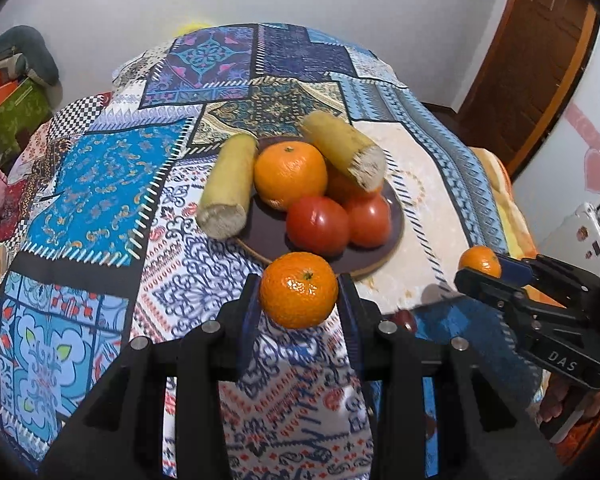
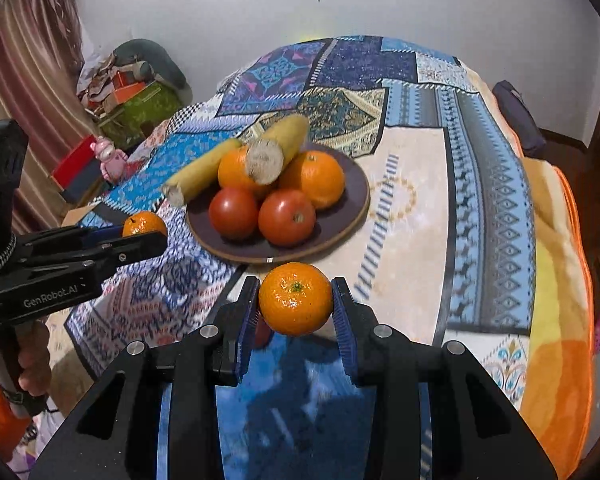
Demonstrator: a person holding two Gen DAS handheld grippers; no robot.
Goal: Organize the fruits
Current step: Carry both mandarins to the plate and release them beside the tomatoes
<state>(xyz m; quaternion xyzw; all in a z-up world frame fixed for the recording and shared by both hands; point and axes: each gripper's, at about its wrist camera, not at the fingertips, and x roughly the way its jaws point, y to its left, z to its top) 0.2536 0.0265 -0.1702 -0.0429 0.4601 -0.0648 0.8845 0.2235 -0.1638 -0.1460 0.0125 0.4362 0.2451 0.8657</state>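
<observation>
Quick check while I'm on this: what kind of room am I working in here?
Most likely a lived-in home room, perhaps a bedroom or living room. The fruit plate sits on a patchwork cloth, clutter with boxes is piled in a corner, and a curtain hangs at one side.

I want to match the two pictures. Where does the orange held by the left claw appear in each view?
Left wrist view: the orange sits low in the centre, between the left claw's pads.
Right wrist view: the same orange is at the left edge, middle height.
Shared landmark: the dark plate of fruit.
</observation>
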